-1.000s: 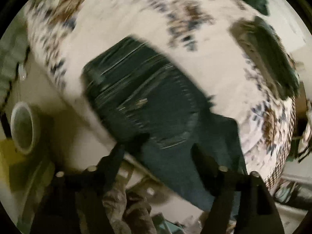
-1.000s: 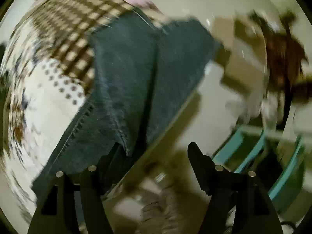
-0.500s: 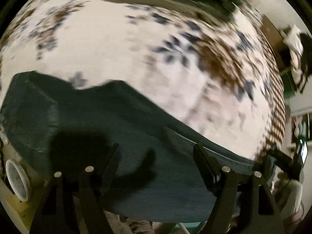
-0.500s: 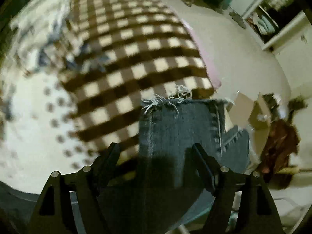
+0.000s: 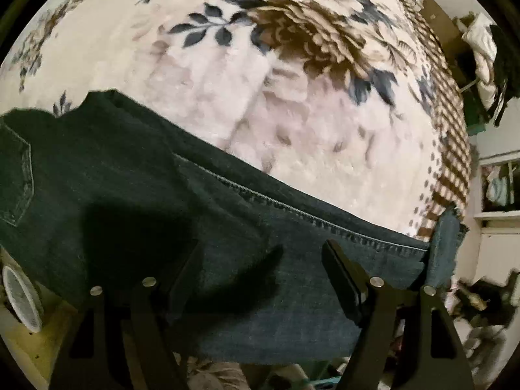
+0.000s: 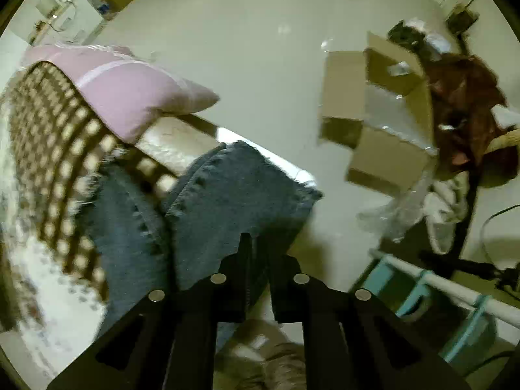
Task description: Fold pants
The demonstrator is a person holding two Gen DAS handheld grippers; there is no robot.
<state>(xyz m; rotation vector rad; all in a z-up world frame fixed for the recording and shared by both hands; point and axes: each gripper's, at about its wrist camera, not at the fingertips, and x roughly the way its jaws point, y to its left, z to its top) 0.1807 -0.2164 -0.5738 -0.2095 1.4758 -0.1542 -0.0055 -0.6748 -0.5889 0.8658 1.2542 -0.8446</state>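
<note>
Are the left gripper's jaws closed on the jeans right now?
No, the left gripper has its jaws spread wide above the jeans, gripping nothing.

Dim indoor light, fisheye warping, right-view blur

Pants (image 5: 169, 195) lying across a blanket (image 5: 260, 81) on a bed.
A pillow (image 6: 130, 97) is sitting at the bed's far end; boxes (image 6: 373, 136) are standing beyond on the floor (image 6: 260, 32).

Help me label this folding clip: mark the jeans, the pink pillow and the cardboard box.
jeans (image 5: 227, 227): left wrist view, on the leg fabric below the seam.
pink pillow (image 6: 130, 94): right wrist view, its middle.
cardboard box (image 6: 383, 149): right wrist view, its front face.
</note>
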